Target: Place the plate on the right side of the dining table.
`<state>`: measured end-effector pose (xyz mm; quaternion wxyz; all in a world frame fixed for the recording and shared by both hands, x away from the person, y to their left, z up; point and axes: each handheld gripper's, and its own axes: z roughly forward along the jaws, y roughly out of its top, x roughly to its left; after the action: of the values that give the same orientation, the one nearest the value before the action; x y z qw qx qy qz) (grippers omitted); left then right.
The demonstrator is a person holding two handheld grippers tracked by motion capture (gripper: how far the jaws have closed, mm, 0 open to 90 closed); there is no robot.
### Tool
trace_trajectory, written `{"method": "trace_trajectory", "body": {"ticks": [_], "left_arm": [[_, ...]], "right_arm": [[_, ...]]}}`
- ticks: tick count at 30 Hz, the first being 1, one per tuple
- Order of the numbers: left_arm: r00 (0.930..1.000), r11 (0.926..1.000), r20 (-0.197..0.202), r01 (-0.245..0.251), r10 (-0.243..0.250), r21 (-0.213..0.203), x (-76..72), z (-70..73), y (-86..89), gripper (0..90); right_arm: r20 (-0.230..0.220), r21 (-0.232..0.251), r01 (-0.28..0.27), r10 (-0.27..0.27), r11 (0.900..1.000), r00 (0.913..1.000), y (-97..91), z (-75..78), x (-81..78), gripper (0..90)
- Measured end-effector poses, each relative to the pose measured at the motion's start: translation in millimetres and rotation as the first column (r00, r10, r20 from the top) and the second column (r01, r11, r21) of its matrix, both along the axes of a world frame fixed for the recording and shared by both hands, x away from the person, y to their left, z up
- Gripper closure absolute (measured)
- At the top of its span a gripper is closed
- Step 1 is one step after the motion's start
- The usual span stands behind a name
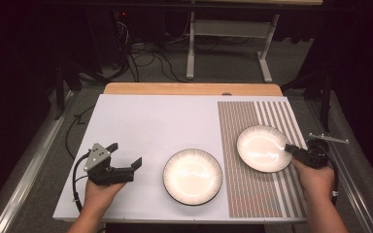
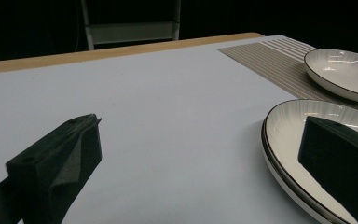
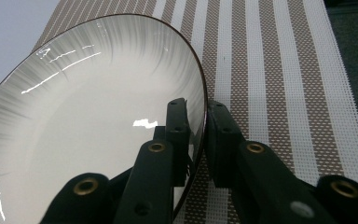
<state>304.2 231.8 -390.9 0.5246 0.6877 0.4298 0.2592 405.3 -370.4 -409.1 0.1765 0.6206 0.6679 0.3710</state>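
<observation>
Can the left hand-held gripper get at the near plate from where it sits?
Probably yes. The left hand-held gripper stands open just left of the near plate, with bare table between them. The right hand-held gripper is clamped on the far plate on the striped mat, out of the way.

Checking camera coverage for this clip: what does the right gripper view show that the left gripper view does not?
Right gripper view: the right gripper shut on the rim of the plate on the striped mat, one jaw inside, one outside.
Left gripper view: the left gripper, jaws open, beside the nearer plate on the white table.
Both: the far plate and the striped mat.
</observation>
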Motion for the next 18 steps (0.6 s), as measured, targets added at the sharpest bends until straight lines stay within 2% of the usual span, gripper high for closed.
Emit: {"method": "trace_trajectory", "body": {"ticks": [5,12,15,17,18], "left_arm": [[0.9997,0.9999,0.021,0.011,-0.011,-0.002,-2.2,0.7,1.6,0.1],[0.9998,0.9999,0.018,0.01,-0.01,-0.002,-2.4,0.5,4.0,0.2],[0.9996,0.9997,0.018,0.023,-0.023,-0.008,-2.9,1.2,4.3,0.1],[0.9994,0.9996,0.019,0.028,-0.028,-0.009,-4.1,2.3,4.3,0.1],[0.9993,0.9995,0.023,0.03,-0.03,-0.004,-4.9,2.8,4.5,0.1]], "right_arm": [[-0.01,-0.007,0.006,-0.006,1.0,0.9999,0.1,-2.7,1.3,81.9],[-0.003,-0.045,0.006,-0.006,0.999,1.0,3.1,-3.9,1.1,80.1],[0.015,-0.108,-0.009,0.011,0.9942,0.9998,7.1,-3.9,-0.3,75.9],[0.035,-0.163,-0.005,0.01,0.9866,0.9993,10.8,-0.8,-4.0,67.7],[0.059,-0.187,-0.006,0.017,0.9823,0.9981,12.2,1.8,-6.4,64.1]]}}
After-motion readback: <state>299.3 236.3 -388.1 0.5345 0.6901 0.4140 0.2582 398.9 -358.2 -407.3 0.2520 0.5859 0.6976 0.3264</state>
